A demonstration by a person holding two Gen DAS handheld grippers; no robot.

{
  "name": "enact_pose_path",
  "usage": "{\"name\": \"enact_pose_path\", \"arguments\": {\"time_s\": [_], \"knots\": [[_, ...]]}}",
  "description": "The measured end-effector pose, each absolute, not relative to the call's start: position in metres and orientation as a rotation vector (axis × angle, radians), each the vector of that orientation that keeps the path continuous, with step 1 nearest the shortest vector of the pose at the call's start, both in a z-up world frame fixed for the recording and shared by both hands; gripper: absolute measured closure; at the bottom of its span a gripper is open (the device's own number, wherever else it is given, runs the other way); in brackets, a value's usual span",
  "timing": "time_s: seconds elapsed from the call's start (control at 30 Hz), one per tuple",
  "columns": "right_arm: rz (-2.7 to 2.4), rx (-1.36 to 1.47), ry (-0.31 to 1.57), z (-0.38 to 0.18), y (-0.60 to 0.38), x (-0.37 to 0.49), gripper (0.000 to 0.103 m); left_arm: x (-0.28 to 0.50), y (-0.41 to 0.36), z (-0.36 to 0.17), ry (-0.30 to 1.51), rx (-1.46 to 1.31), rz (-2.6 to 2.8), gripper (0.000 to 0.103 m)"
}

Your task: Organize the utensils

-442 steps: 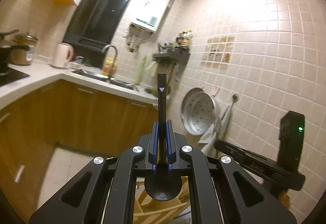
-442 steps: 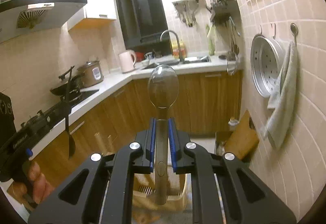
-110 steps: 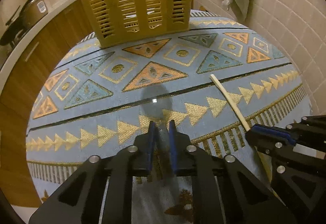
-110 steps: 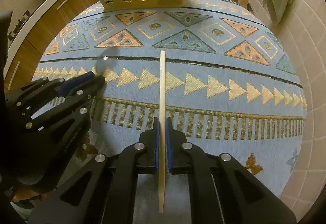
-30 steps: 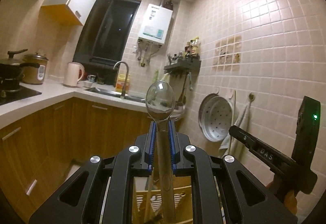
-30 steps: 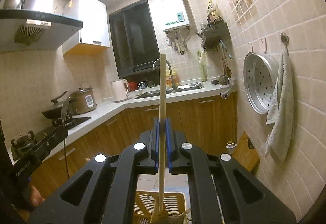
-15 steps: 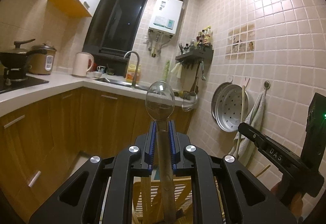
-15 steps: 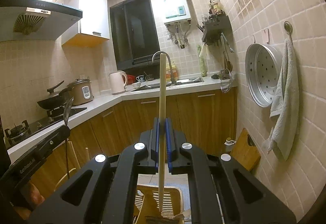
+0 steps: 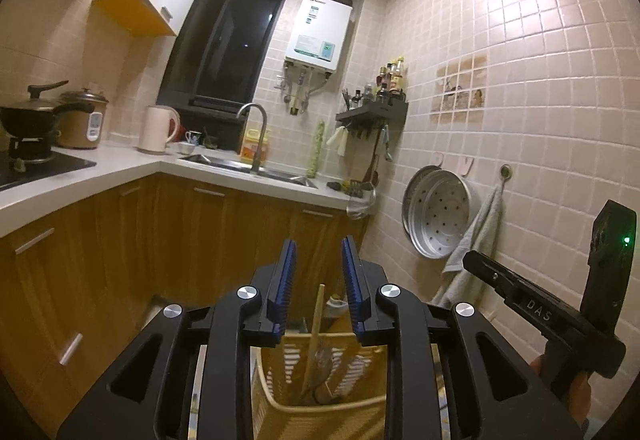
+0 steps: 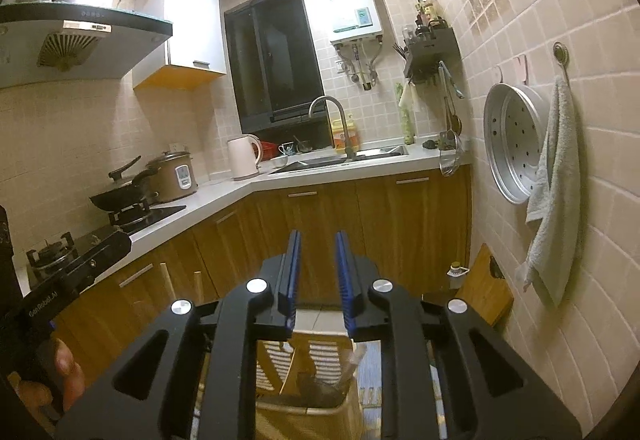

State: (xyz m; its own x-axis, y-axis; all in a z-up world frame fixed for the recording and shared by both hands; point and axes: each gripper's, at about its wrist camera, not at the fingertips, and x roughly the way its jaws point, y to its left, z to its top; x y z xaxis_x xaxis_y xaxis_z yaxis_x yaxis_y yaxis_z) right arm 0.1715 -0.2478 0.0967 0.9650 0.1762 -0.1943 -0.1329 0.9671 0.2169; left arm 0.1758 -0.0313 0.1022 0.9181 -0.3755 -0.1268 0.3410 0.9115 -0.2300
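My left gripper (image 9: 318,246) hovers over a yellow slotted basket (image 9: 280,396), its jaws opening with nothing between them. Inside the basket a wooden chopstick (image 9: 316,320) leans upright, and a metal spoon (image 9: 325,358) lies among other utensils. My right gripper (image 10: 318,236) hangs above the same basket (image 10: 276,364), and its jaws are also opening with nothing between the blue pads. Dark utensil shapes sit at the bottom of the basket. Each gripper shows in the other's view: the right gripper (image 9: 540,314) at the right, the left gripper (image 10: 64,288) at the left, with a hand under it.
Wooden cabinets and a white counter (image 9: 120,164) with a sink (image 9: 256,168) run across the back. A stove with a pan (image 10: 120,196) is at left. The tiled wall at right carries a steamer tray (image 10: 514,144) and a towel (image 10: 556,192). A cutting board (image 10: 486,284) leans below.
The spoon has left the left jaws and the chopstick the right jaws; both now rest in the basket. Both pairs of jaws have parted, and both views have dropped slightly.
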Motion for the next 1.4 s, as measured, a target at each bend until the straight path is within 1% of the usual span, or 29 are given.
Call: {"name": "enact_pose_path", "arguments": {"time_s": [0.03, 0.1, 0.13, 0.17, 0.23, 0.3, 0.33, 0.37, 0.47, 0.53, 0.6, 0.63, 0.73, 0.87, 0.93, 1.0, 1.07, 1.13, 1.3, 1.37, 1.4], "knots": [[0.157, 0.201, 0.211, 0.099, -0.248, 0.165, 0.087, 0.174, -0.03, 0.103, 0.173, -0.208, -0.373, 0.081], [0.159, 0.194, 0.209, 0.104, -0.248, 0.153, 0.08, 0.167, -0.027, 0.106, 0.182, -0.218, -0.38, 0.08], [0.159, 0.189, 0.203, 0.106, -0.247, 0.144, 0.078, 0.161, -0.023, 0.107, 0.187, -0.227, -0.384, 0.077], [0.159, 0.186, 0.201, 0.108, -0.247, 0.139, 0.076, 0.156, -0.021, 0.108, 0.192, -0.233, -0.389, 0.071], [0.169, 0.186, 0.208, 0.108, -0.246, 0.123, 0.074, 0.144, -0.017, 0.109, 0.204, -0.238, -0.404, 0.066], [0.183, 0.19, 0.222, 0.107, -0.243, 0.11, 0.074, 0.128, -0.016, 0.109, 0.209, -0.226, -0.407, 0.063], [0.19, 0.19, 0.228, 0.106, -0.242, 0.103, 0.074, 0.122, -0.015, 0.108, 0.211, -0.218, -0.408, 0.057], [0.192, 0.188, 0.232, 0.104, -0.24, 0.096, 0.074, 0.115, -0.015, 0.107, 0.215, -0.211, -0.408, 0.054], [0.19, 0.173, 0.243, 0.098, -0.233, 0.074, 0.074, 0.091, -0.015, 0.1, 0.223, -0.176, -0.403, 0.037], [0.194, 0.172, 0.262, 0.092, -0.229, 0.061, 0.07, 0.074, -0.012, 0.094, 0.221, -0.171, -0.388, 0.03], [0.179, 0.163, 0.268, 0.085, -0.226, 0.05, 0.049, 0.063, -0.008, 0.087, 0.227, -0.186, -0.376, 0.028], [0.167, 0.156, 0.264, 0.081, -0.224, 0.044, 0.046, 0.058, -0.007, 0.081, 0.236, -0.191, -0.35, 0.028], [0.142, 0.132, 0.264, 0.064, -0.217, 0.029, 0.045, 0.047, -0.01, 0.061, 0.253, -0.161, -0.289, 0.025], [0.086, 0.15, 0.284, 0.037, -0.209, 0.022, 0.045, 0.035, -0.023, 0.032, 0.235, -0.069, -0.184, 0.024], [0.067, 0.138, 0.28, 0.029, -0.206, 0.02, 0.042, 0.031, -0.026, 0.021, 0.221, -0.044, -0.139, 0.022], [0.057, 0.118, 0.254, 0.024, -0.203, 0.017, 0.036, 0.031, -0.027, 0.017, 0.21, -0.029, -0.127, 0.022], [0.023, 0.085, 0.223, 0.021, -0.2, 0.014, 0.033, 0.03, -0.03, 0.014, 0.195, 0.006, -0.102, 0.022], [0.025, 0.077, 0.211, 0.016, -0.199, 0.01, 0.032, 0.031, -0.03, 0.012, 0.192, 0.023, -0.086, 0.017], [0.015, 0.104, 0.185, 0.015, -0.208, 0.004, 0.03, 0.031, -0.027, 0.014, 0.184, 0.007, -0.087, 0.015], [0.008, 0.095, 0.189, 0.015, -0.21, 0.004, 0.029, 0.029, -0.027, 0.015, 0.171, 0.014, -0.072, 0.011], [0.004, 0.088, 0.194, 0.013, -0.209, 0.005, 0.029, 0.029, -0.027, 0.015, 0.174, 0.013, -0.072, 0.011]]}}
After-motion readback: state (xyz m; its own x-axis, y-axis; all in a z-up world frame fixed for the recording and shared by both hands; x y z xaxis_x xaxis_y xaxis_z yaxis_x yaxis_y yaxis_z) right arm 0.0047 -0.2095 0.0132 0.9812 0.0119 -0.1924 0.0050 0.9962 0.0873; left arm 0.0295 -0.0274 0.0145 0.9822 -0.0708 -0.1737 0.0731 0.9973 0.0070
